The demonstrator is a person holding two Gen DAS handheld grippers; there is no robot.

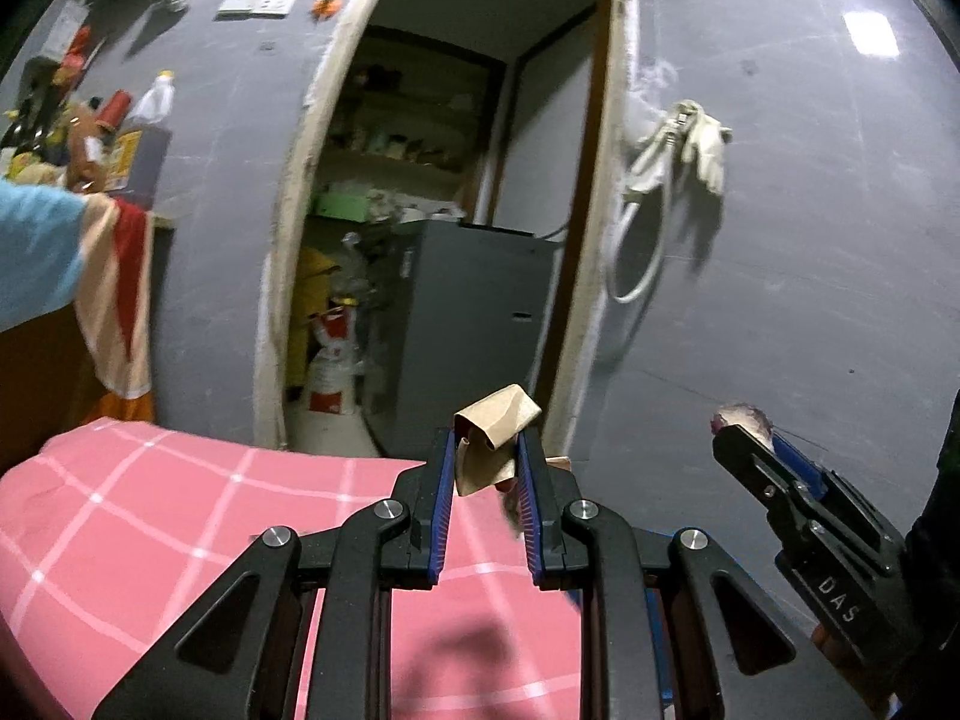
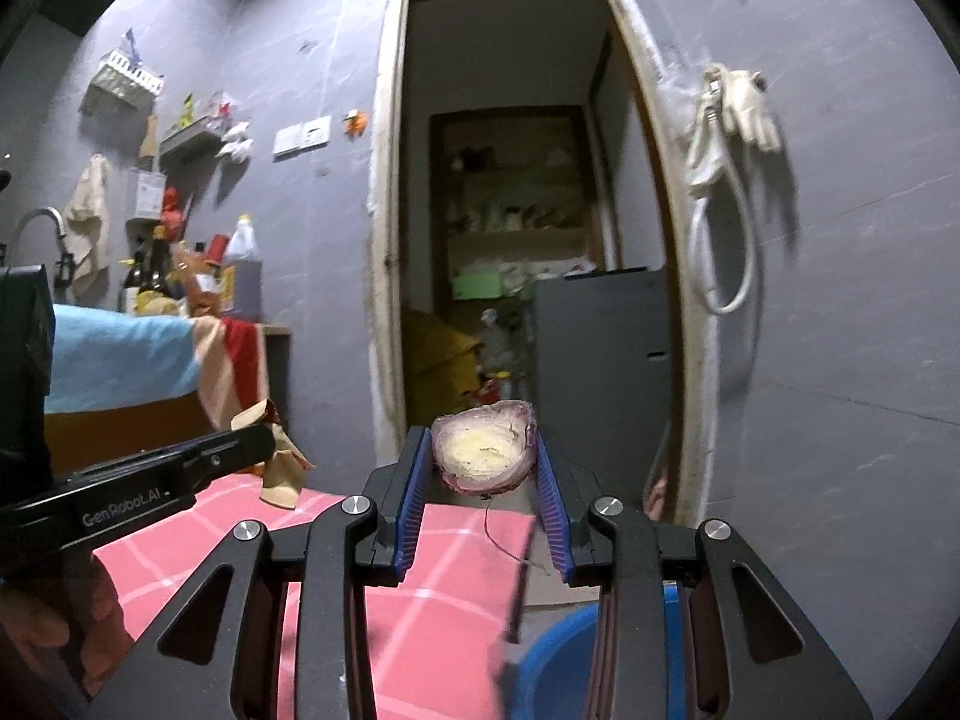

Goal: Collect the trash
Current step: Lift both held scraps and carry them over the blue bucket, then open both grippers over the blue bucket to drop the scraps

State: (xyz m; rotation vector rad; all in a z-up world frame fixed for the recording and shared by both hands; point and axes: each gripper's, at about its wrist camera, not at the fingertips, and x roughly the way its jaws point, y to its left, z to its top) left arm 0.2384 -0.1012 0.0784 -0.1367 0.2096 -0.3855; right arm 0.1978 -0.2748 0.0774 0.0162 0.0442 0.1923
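My left gripper (image 1: 485,450) is shut on a crumpled piece of brown paper (image 1: 489,426), held in the air over the pink checked tablecloth (image 1: 180,516). The same paper (image 2: 282,468) shows in the right wrist view at the tip of the left gripper (image 2: 264,444). My right gripper (image 2: 483,450) is shut on a cut piece of red onion (image 2: 485,447), its pale cut face turned to the camera and a thin root thread hanging below. In the left wrist view that right gripper (image 1: 744,429) stands at the right with the onion piece (image 1: 741,417) at its tip.
A grey wall with an open doorway (image 2: 510,180) lies ahead, with shelves, a grey cabinet (image 2: 600,372) and bags behind it. A white hose and rag (image 2: 726,120) hang on the wall at right. Bottles crowd a counter (image 2: 198,276) at left. A blue basin (image 2: 558,660) sits below right.
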